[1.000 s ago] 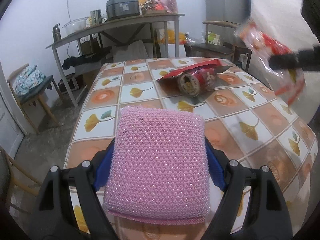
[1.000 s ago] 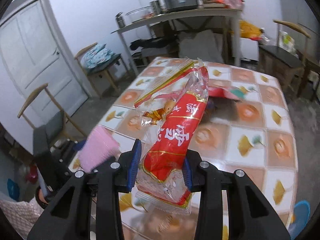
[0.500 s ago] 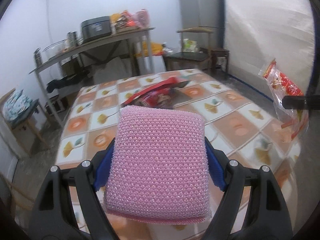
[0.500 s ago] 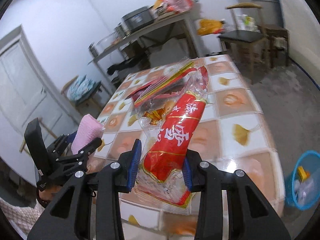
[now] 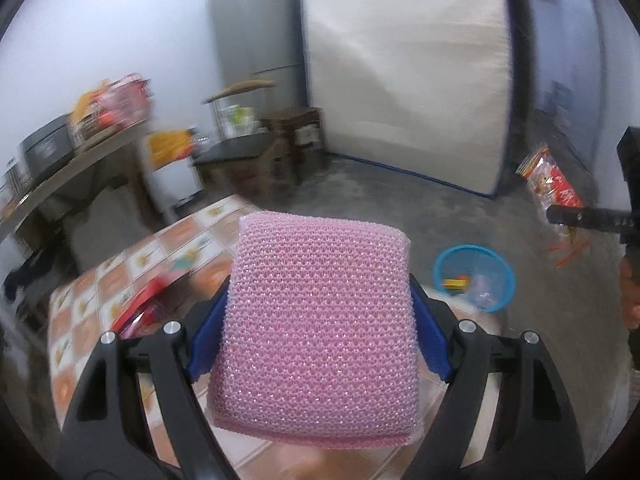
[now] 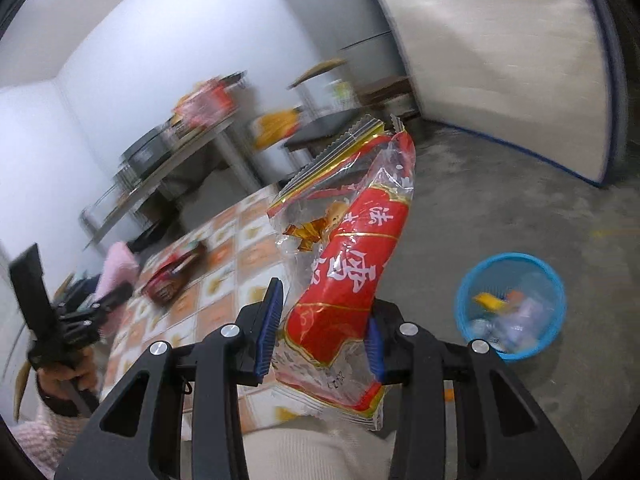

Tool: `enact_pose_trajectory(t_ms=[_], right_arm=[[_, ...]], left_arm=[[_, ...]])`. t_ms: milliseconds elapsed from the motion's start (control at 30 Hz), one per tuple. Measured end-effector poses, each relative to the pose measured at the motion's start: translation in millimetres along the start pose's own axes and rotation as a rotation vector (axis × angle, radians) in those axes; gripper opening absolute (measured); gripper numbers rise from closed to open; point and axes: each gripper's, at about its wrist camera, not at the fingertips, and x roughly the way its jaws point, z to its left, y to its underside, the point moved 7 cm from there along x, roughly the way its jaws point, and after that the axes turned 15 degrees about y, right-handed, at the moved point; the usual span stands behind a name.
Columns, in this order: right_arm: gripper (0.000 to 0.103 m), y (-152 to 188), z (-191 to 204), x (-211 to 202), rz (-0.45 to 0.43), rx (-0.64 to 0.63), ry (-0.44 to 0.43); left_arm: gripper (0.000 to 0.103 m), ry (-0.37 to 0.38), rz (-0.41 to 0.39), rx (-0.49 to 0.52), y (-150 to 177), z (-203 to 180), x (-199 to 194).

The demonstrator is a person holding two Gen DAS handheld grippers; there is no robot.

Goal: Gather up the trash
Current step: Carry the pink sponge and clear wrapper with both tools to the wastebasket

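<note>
Red and clear plastic, the snack wrapper (image 6: 352,276) stands up between the blue pads of the right gripper (image 6: 322,330), whose fingers (image 6: 268,320) are partly closed and pinch its lower half; its torn, gold-edged top leans away over the counter's edge; to its right on the concrete floor (image 6: 500,208) sits a blue basket (image 6: 554,280) with scraps of trash inside, well apart from the wrapper; the left gripper (image 5: 320,320) has its fingers (image 5: 206,340) spread wide and clamped on both sides of a pink knitted sponge (image 5: 316,332); behind it lies the tiled counter (image 5: 104,280) with a red packet (image 6: 172,276) on it; a steel shelf (image 6: 168,176) and a grey fridge (image 5: 256,36) stand by the white wall, blurred.
</note>
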Motion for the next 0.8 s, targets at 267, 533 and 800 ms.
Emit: enact_pose_trajectory(t_ms=[267,533,800], right_arm=[[0.037,13.5,-114.2,24.5,0.017,0.196,0.148],[0.037,53.9,-212.0,101.8,0.131,0.390,0.227],[0.037,79.0,-268.7,188.0,0.226,0.468,0.272]], left_arm=[[0.077,0.243,0.143,0.039,-53.9,-75.3,116.9],[0.077,0.378,0.412,0.029,-61.6,-144.2,280.4],[0.077,0.427,0.626,-0.034,-26.0,-197.3,452.1]])
